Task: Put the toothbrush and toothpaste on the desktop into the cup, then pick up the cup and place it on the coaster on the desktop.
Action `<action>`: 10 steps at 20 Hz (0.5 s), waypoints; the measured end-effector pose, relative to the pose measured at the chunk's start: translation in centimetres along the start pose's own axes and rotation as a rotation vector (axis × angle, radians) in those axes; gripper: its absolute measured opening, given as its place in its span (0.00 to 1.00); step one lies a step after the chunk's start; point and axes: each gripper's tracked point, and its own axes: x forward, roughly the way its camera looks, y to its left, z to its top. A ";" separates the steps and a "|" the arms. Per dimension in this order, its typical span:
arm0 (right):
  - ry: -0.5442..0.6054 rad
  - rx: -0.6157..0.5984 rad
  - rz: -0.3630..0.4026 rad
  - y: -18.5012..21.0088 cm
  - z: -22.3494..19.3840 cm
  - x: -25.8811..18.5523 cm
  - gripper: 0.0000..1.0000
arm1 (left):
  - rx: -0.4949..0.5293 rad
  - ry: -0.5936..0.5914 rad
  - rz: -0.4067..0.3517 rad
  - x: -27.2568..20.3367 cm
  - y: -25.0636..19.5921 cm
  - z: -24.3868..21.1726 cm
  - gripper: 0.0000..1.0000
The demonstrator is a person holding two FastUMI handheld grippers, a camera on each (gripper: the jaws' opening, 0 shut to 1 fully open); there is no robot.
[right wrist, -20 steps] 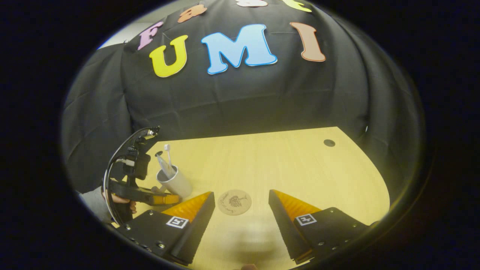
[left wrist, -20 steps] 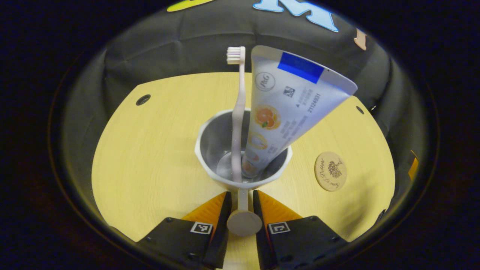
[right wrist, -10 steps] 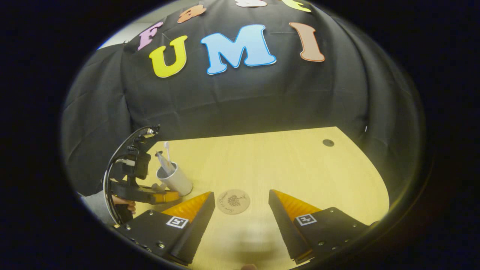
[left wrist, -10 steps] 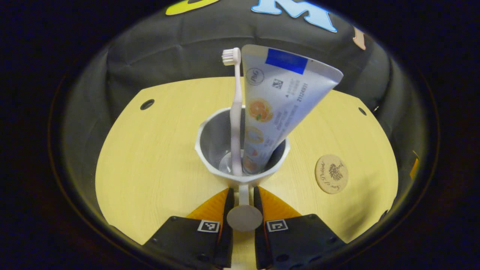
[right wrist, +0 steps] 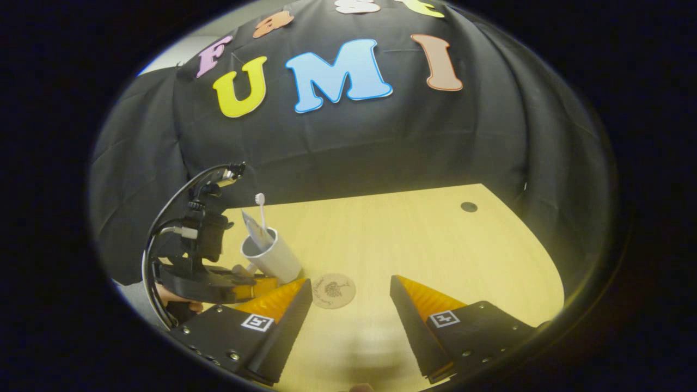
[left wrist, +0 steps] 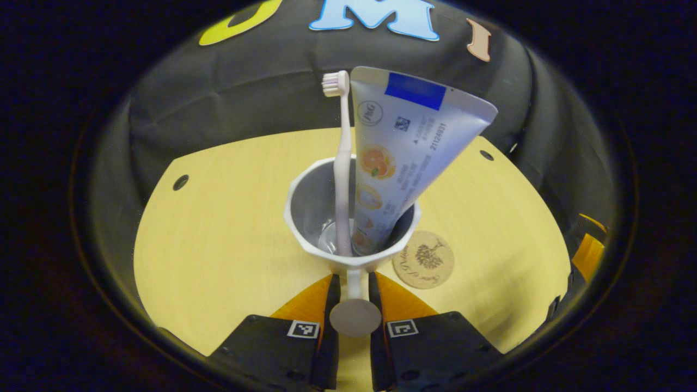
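Left hand-held gripper [left wrist: 354, 283] is pinching the cup's handle [left wrist: 354, 316] between nearly closed fingers, in the left gripper view. Directly ahead of it, the cup [left wrist: 305, 218] is carrying the toothbrush [left wrist: 342, 158], standing almost upright with bristles up, and the toothpaste [left wrist: 405, 147], standing cap-down and leaning right. Just to the cup's lower right, the coaster [left wrist: 427, 260] is lying flat on the bench [left wrist: 218, 239], its near edge partly tucked behind the cup's rim. The placing move looks to be a short carry rightward and then down.

Right hand-held gripper [right wrist: 351, 286], in the right gripper view, is hanging wide open above the bench, holding nothing. The coaster [right wrist: 333, 291] is lying just ahead of its fingers, toward the left one. Beyond it to the left, the cup [right wrist: 272, 258] is tilting in the left hand-held gripper [right wrist: 245, 283], apparently clear of the bench and near the coaster's edge. The left hand-held gripper, already loaded, seems the one to finish.
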 end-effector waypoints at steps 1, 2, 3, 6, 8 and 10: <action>0.001 0.006 -0.006 -0.5 -0.1 -0.2 0.88 | 0.011 0.005 -0.016 0.3 -0.7 0.0 0.31; 0.002 0.015 -0.013 -1.0 -0.2 -0.5 0.88 | 0.019 0.008 -0.029 0.7 -1.7 -0.1 0.31; 0.002 0.024 -0.020 -1.5 -0.3 -0.7 0.88 | 0.027 0.012 -0.041 0.9 -2.6 -0.2 0.31; 0.002 0.052 -0.040 -3.0 -0.5 -1.3 0.88 | 0.053 0.023 -0.063 1.5 -4.0 -0.3 0.36; 0.009 0.070 -0.053 -3.9 -0.8 -1.5 0.88 | 0.061 0.035 -0.071 1.8 -4.7 -0.6 0.36; 0.011 0.083 -0.058 -4.4 -1.1 -1.8 0.88 | 0.061 0.050 -0.076 2.2 -5.4 -0.7 0.36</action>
